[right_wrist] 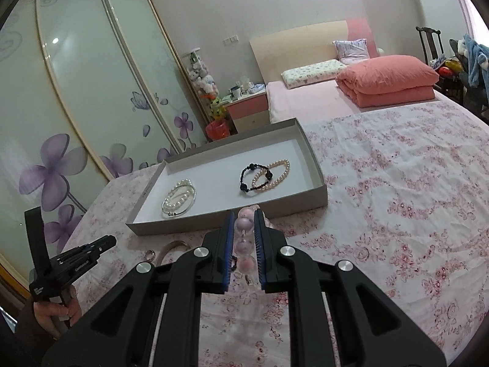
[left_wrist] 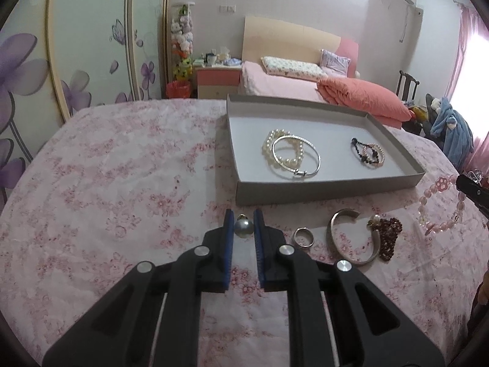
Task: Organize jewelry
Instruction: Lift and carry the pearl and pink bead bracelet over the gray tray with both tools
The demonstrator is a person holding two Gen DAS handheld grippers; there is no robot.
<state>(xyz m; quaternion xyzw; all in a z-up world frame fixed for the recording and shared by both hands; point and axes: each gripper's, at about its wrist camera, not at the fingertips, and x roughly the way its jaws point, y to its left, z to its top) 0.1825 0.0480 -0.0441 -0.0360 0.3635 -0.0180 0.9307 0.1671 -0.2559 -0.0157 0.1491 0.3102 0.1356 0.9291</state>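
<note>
A shallow grey box (left_wrist: 330,186) on the floral cloth holds a white pearl bracelet (left_wrist: 269,150), a silver bangle (left_wrist: 314,156) and a black and a pink bead bracelet (left_wrist: 368,153). My left gripper (left_wrist: 243,223) brackets a grey pearl earring (left_wrist: 243,228) lying on the cloth; its pads stand slightly apart from it. My right gripper (right_wrist: 244,226) is shut on a pink bead bracelet (right_wrist: 243,224) just in front of the box (right_wrist: 232,220); that bracelet also shows in the left wrist view (left_wrist: 440,205).
On the cloth right of the earring lie a silver ring (left_wrist: 303,237), an open silver cuff (left_wrist: 351,238) and a dark red bead bracelet (left_wrist: 388,238). A bed with a folded orange quilt (left_wrist: 360,98) stands behind. The left gripper shows in the right wrist view (right_wrist: 104,244).
</note>
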